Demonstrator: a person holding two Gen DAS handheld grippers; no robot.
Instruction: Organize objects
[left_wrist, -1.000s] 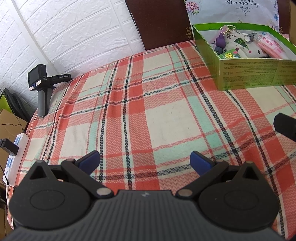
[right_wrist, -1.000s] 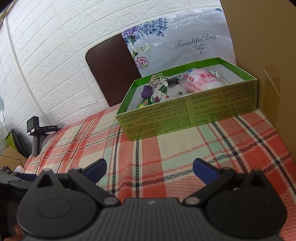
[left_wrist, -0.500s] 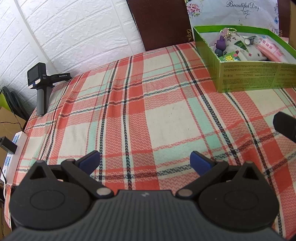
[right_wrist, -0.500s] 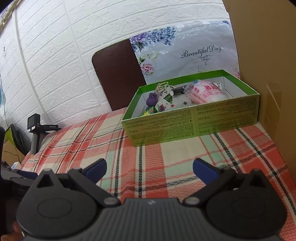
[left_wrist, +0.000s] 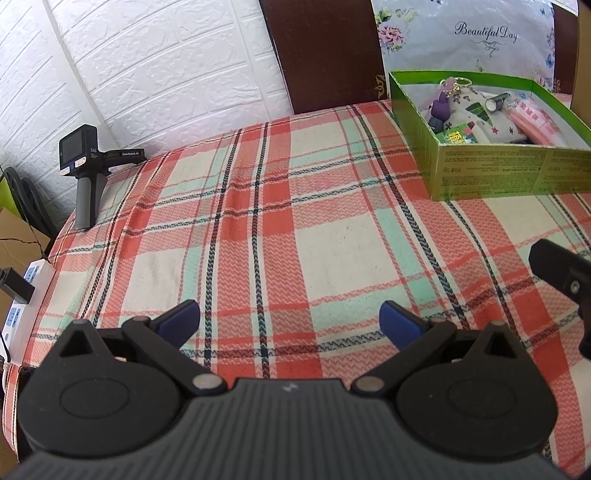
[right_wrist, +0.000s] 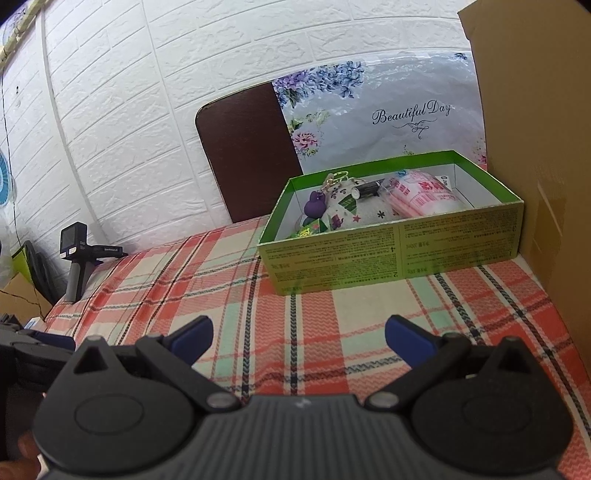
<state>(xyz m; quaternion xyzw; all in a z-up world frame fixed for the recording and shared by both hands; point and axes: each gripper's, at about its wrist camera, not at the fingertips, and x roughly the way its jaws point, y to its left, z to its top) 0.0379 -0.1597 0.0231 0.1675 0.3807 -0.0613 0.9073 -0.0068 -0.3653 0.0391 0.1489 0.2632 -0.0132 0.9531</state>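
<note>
1. The left gripper (left_wrist: 290, 319) is nearest in the left wrist view. Its blue fingers (left_wrist: 179, 317) are spread wide apart and hold nothing.
2. The right gripper (right_wrist: 298, 335) is nearest in the right wrist view. Its blue fingers (right_wrist: 408, 339) are also wide apart with nothing between them.
3. Both grippers are above a surface covered by a checked cloth (left_wrist: 295, 229) in red, cream and pale green. The cloth between each pair of fingers is bare.
4. In the left wrist view, a black part of the right gripper shows at the right edge (left_wrist: 561, 271).
5. Farther back stands the green box (right_wrist: 391, 254), open at the top. In the right wrist view it is ahead of the fingers and a bit to the right, well apart from them. In the left wrist view it is far off to the upper right (left_wrist: 509, 173).
6. Inside the box lie a white patterned pouch (right_wrist: 354, 212), a purple toy (right_wrist: 315, 204), a small dark tube (right_wrist: 367, 190), a pink packet (right_wrist: 421, 195) and a small green pack (right_wrist: 308, 230). They are crowded together and touch one another.
7. A brown cardboard wall (right_wrist: 535, 147) stands just beside the box on its right.
8. At the far left edge of the cloth a black handheld camera (left_wrist: 83, 162) stands upright on its grey handle.
9. Behind the surface are a dark brown chair back (right_wrist: 247, 155), a flowered sheet (right_wrist: 388, 118) that reads "Beautiful Day", and a white brick wall (right_wrist: 166, 92).
</note>
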